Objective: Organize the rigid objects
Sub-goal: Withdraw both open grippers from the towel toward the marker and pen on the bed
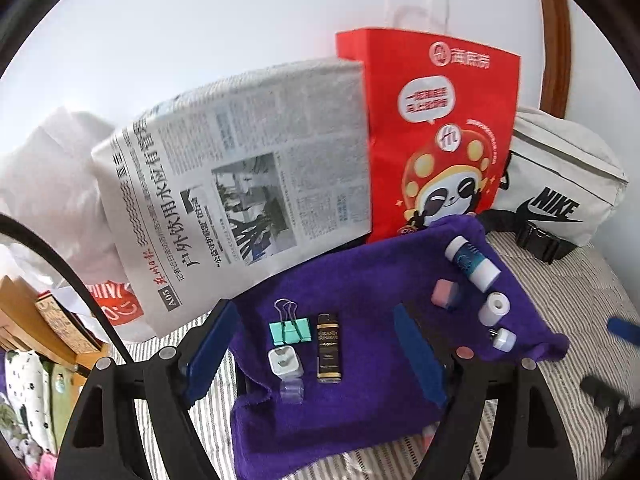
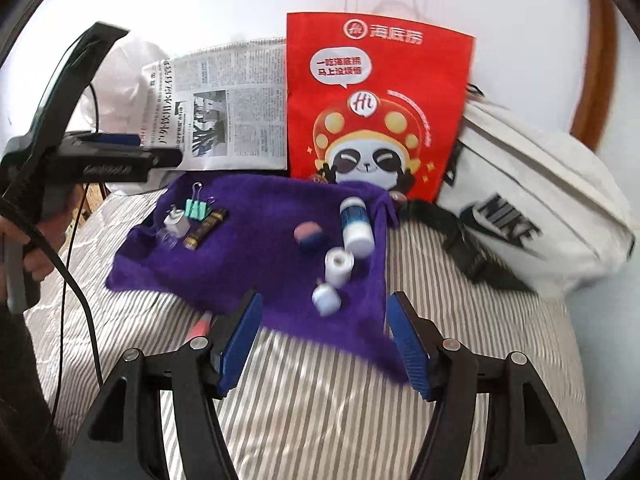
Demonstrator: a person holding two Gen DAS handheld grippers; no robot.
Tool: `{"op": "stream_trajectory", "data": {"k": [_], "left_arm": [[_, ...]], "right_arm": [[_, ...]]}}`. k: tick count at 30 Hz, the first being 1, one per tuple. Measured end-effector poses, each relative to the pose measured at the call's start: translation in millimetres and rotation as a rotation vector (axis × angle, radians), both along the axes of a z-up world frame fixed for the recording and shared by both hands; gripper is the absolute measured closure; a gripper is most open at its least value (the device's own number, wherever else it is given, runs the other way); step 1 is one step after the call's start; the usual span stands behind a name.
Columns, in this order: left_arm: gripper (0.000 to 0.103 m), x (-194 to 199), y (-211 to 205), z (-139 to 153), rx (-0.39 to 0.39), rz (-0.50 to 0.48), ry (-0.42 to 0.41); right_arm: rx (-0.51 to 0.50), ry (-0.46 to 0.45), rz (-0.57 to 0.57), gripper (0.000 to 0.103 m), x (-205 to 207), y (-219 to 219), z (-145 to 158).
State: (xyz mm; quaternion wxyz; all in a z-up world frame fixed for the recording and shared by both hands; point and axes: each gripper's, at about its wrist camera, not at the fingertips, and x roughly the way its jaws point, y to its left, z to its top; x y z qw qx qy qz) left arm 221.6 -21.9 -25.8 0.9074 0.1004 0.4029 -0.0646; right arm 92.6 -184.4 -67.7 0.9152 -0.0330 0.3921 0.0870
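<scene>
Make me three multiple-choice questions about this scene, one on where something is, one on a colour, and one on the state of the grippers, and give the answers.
1. Where does the binder clip lie?
A. On the purple cloth, beside the lighter
B. Inside the red bag
C. On the Nike bag

2. What colour is the binder clip's body?
A. Yellow
B. Mint green
C. Red

3. How do the left gripper and right gripper stand?
A. Both shut on items
B. Left holds the lighter, right open
C. Both open, holding nothing

Answers:
1. A, since the clip rests on the cloth just left of the lighter.
2. B, since its body shows pale green under silver wire handles.
3. C, since each wrist view shows blue pads wide apart with nothing between them.
</scene>
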Motion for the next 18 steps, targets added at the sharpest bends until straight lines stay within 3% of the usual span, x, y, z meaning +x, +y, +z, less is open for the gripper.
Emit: {"op": "stream_trajectory", "data": {"k": [4,7,13,18], "left_arm": [[0.023,-23,-8,-3,-0.056,-0.023,0.046],[0.023,-42,-10,-16,-0.037,-0.009,0.082],[0.023,-87,-11,-47,-0.034,-0.025,0.145],[0.023,-107,-14,-86,0.004,0.009,0.210]], "right_arm": [[0.026,-0.003,-0.010,0.038,-30,-8,-3],[0.015,-0.009,-0.033,0.038,-44,-14,-8],[0.088,0.014,-0.073,0.038,-61,-37,-25],[0.103,0.035,-0.113,0.038,-67,-54,-33]]}}
